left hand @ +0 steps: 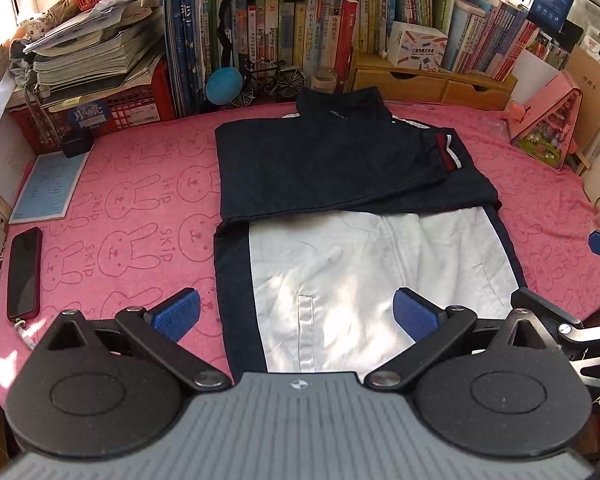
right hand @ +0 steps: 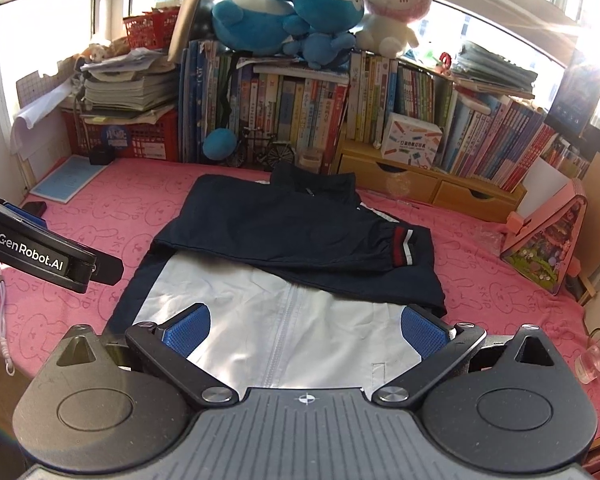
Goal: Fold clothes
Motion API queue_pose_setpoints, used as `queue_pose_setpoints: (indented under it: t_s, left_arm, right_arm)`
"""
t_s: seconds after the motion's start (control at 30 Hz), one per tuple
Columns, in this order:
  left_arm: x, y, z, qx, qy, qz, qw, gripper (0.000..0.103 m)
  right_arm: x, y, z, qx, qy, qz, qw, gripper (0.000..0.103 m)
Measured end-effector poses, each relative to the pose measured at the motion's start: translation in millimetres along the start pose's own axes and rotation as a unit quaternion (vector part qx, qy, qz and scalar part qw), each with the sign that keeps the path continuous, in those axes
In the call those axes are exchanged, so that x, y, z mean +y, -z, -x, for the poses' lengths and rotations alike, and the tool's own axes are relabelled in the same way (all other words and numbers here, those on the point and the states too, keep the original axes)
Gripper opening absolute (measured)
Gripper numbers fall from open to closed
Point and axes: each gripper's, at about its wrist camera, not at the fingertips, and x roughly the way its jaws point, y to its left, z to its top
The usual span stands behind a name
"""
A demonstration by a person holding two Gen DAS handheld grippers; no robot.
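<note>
Jacket (left hand: 340, 168), navy and white, lies flat mid-tabletop on the pink rabbit-print cloth (left hand: 140, 200), zip side up. Both sleeves are folded across the chest, one striped cuff (left hand: 449, 152) near its right side. Left tool (left hand: 296, 312) spread wide above the near hem, holding nothing. Right tool (right hand: 306, 330) likewise wide and empty. Phone (left hand: 24, 272) at the left edge, books (left hand: 300, 28) along the back edge.

Navy jacket (left hand: 332, 160) showing a white front panel at 6 o'clock, red-and-white striped cuff (left hand: 449, 151) at 3 o'clock, pink blanket (left hand: 140, 200) showing outlined rabbits, blue gripper pads (right hand: 188, 330).
</note>
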Motion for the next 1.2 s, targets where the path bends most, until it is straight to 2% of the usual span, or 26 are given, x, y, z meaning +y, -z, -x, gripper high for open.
queue_pose_setpoints:
  t_s: [0.47,0.6,1.2]
  left_arm:
    - [-4.4,-2.4,-12.7,0.014,0.008,0.001,0.9999,0.103]
    - [-7.4,-1.6,-24.5,0.029,0.005,0.004,0.9996,0.103]
    - [-43.2,-25.7,-84.5,0.087,-0.028,0.016,0.9957,0.103]
  right_arm:
    - [-6.3,-1.6,-6.8,0.012,0.006,-0.004,1.0,0.103]
    - [-9.7,1.0,-11.3,0.016,0.003,0.0,1.0,0.103]
    - [-79.1,-10.8,-81.3,0.062,-0.022,-0.018,0.998,0.103]
